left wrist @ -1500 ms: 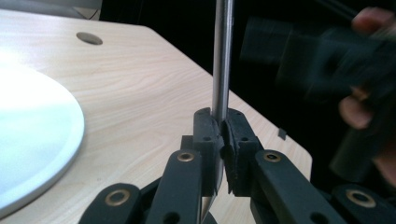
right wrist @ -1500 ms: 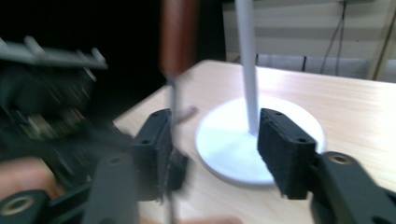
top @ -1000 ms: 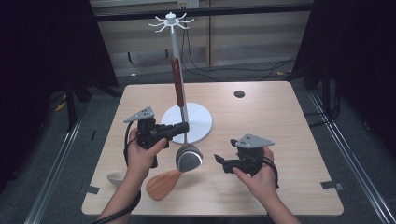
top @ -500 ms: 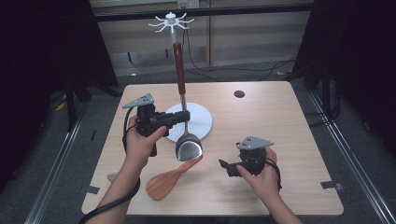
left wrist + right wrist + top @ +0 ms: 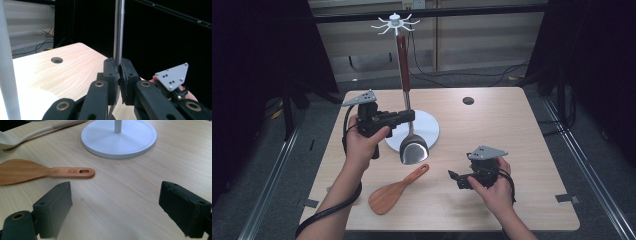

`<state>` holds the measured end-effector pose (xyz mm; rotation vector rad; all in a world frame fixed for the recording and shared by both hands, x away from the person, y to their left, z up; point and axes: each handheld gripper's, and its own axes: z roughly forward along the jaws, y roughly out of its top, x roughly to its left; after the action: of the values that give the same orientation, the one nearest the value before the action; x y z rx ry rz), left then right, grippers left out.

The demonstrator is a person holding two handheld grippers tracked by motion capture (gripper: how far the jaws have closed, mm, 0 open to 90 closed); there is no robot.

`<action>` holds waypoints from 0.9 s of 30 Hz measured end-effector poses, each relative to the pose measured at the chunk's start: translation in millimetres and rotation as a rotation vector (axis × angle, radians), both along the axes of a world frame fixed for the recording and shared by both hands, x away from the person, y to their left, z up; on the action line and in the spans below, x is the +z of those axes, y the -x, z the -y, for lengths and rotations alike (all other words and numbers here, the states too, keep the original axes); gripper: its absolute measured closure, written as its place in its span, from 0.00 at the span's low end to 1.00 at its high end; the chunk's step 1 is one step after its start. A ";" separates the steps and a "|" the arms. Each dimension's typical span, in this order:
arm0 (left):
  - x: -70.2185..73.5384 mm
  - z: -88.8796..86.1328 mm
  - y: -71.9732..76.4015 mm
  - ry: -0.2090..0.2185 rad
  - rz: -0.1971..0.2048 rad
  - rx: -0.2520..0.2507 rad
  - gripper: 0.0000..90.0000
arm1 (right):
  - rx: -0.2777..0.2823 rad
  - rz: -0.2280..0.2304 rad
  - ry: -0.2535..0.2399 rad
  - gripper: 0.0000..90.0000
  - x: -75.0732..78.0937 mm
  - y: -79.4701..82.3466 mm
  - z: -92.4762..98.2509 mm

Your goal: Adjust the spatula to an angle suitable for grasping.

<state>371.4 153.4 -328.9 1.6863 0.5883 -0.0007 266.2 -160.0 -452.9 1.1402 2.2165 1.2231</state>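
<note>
Left gripper [image 5: 408, 116] clamped the metal shaft of the red-handled steel spatula [image 5: 412, 148], upright at frame centre, blade apparently clear of the white round stand base [image 5: 429, 131]. Right gripper [image 5: 455, 178] gaped empty, lower right, near the wooden rice paddle [image 5: 393, 193].

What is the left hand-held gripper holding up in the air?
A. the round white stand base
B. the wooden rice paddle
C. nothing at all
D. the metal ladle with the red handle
D: the left hand-held gripper is clamped on the thin steel shaft of the ladle, whose bowl hangs above the table while the wooden rice paddle lies flat on the table.
</note>
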 end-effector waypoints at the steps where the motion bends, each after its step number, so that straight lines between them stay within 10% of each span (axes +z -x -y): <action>1: 0.7 -0.1 -1.5 0.002 0.001 -0.001 0.94 | -0.001 -0.003 0.000 0.12 0.1 0.2 -0.2; 27: -3.2 -5.0 -31.1 0.054 -0.032 0.012 0.93 | 0.010 -0.016 -0.022 0.13 3.0 2.8 -0.3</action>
<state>402.5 158.4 -332.2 1.6335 0.6166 -0.0345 263.4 -159.7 -449.9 1.1524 2.2283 1.2496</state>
